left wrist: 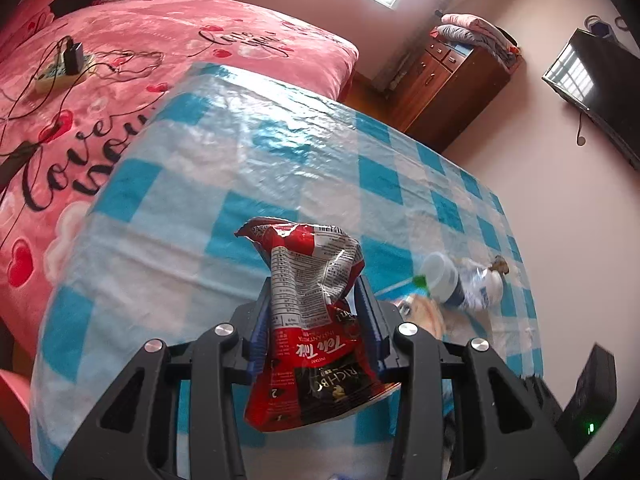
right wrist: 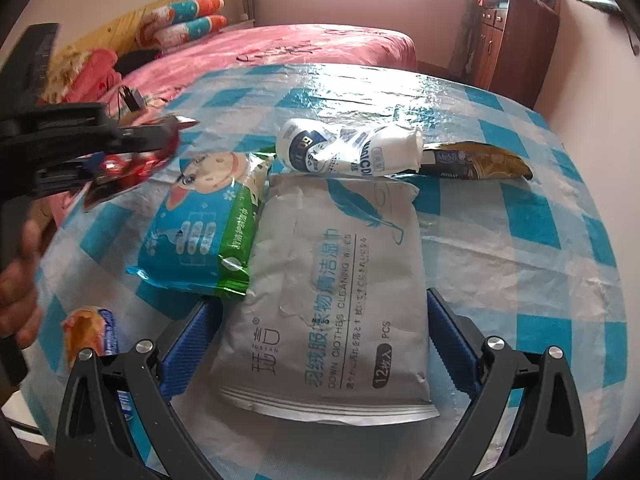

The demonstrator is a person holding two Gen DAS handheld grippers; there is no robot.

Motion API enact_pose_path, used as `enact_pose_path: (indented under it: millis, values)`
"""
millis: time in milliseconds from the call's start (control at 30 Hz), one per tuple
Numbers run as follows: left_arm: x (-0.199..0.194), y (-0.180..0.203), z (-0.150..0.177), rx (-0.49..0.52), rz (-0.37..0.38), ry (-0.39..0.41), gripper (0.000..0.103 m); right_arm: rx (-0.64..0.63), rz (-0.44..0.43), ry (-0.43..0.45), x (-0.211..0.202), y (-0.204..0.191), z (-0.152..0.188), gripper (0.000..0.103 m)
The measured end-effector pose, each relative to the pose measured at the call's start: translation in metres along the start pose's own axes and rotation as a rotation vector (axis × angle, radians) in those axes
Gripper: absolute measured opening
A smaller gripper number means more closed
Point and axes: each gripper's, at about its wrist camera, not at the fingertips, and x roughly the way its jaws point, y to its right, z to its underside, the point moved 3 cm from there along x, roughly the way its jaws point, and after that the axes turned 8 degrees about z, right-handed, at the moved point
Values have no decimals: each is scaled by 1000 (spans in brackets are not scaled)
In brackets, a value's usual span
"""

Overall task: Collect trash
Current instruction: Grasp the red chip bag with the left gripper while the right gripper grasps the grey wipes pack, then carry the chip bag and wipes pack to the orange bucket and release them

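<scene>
The left gripper [left wrist: 316,300] tilts down over the checked table [left wrist: 168,216], its blue pads clamped on a crumpled red instant-drink sachet [left wrist: 312,320] — held clear of the cloth, printed side up. A hand [right wrist: 18,280] grips its handle at the left edge of the right wrist view. The right gripper [right wrist: 320,344] also points downward, jaws spread wide and holding nothing — a grey wipes pack [right wrist: 332,296] lies flat between them, its sides apart from the pads. Just left of it lies a blue-green wipes pack [right wrist: 200,232]; beyond, a squashed white bottle [right wrist: 348,152] and a brown sachet [right wrist: 476,164].
</scene>
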Motion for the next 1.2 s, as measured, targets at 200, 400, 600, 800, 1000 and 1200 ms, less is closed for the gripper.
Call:
enact_pose_path:
  millis: [200,400,600,800,1000,1200]
  values:
    - [-22,-20,17,-4,2,-1,41,-3,25,1,0,0,1,94]
    - [-37,-36,35,-4,14,-22,41,-1,24,19,-5,0,3,84]
    - [-53,-38,54,18,35,-31,41,5,47,32,-12,0,9,79]
    - [-63,-37,69,41,58,-36,41,29,62,36,-21,4,21,78]
    - [-68,-36,82,55,83,-48,41,47,91,65,-36,6,35,78]
    - [-75,-37,92,69,102,-46,41,48,109,94,-55,4,44,78]
